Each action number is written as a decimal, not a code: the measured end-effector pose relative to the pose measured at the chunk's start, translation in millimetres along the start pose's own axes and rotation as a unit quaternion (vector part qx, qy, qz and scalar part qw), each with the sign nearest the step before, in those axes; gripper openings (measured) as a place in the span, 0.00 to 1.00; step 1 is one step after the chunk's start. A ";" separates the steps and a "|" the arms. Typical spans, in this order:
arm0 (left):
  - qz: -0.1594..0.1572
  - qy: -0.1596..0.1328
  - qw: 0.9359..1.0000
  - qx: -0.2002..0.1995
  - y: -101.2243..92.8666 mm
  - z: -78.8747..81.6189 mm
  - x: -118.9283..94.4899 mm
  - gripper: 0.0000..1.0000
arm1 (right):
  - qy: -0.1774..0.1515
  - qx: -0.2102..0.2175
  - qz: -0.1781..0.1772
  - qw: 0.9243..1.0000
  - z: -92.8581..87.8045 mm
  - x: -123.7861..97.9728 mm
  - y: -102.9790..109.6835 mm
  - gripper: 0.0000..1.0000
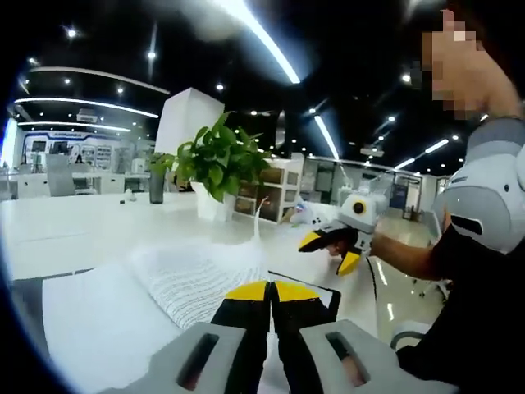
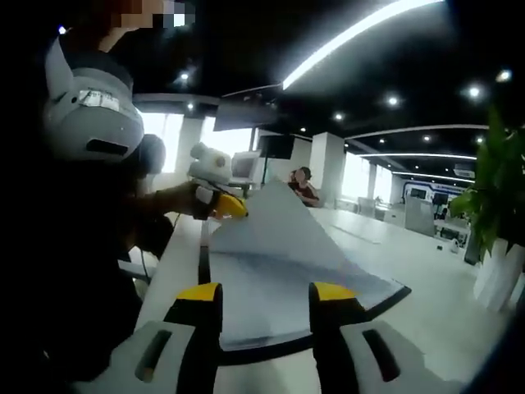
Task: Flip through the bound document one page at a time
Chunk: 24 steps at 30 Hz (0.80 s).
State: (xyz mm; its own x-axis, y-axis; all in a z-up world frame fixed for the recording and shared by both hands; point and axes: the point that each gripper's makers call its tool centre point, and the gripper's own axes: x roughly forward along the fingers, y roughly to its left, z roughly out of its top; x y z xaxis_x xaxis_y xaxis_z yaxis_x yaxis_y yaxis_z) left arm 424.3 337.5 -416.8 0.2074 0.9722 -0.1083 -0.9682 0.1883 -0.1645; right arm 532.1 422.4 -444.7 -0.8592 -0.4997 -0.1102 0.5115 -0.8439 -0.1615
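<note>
The bound document [image 2: 279, 279] lies open on a white table [image 2: 426, 320], with a dark cover edge under its pages. One page [image 2: 275, 217] is lifted into a tent shape. My left gripper [image 2: 232, 205] is shut on that page's edge. In the left gripper view its jaws [image 1: 269, 291] stand pressed together over the printed page [image 1: 193, 279]. My right gripper [image 2: 267, 293] is open, its jaws spread over the document's near edge and gripping nothing. In the left gripper view it hovers [image 1: 330, 251] to the right of the document, held by a hand.
A potted plant [image 1: 217, 156] in a white pot stands on the table [image 1: 74, 222] behind the document; its leaves [image 2: 500, 189] are at the right in the right gripper view. A person [image 2: 305, 185] sits far back. Desks and shelves line the room.
</note>
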 end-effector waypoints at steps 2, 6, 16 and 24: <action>0.010 -0.007 1.000 -0.003 3.4 2.9 -7.3 0.03 | -0.001 -0.001 0.000 1.000 0.6 0.8 -0.3 0.45; 0.026 -0.023 0.999 -0.014 10.3 8.1 -20.4 0.03 | -0.003 -0.001 0.001 1.000 1.8 2.1 -0.6 0.45; 0.063 -0.046 0.996 -0.032 24.2 12.8 -47.3 0.03 | 0.000 -0.005 0.000 1.000 2.0 3.6 -1.1 0.45; 0.076 -0.051 0.995 -0.048 27.4 7.7 -53.2 0.03 | -0.001 -0.009 0.001 1.000 5.8 8.1 -1.7 0.45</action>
State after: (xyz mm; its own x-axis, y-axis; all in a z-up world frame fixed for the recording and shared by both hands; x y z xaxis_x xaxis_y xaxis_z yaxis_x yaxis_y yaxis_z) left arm 385.6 292.0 -408.1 0.0402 0.9984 -0.0388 -0.9687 0.0294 -0.2464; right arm 524.2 418.6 -439.6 -0.8581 -0.5019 -0.1088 0.5135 -0.8393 -0.1784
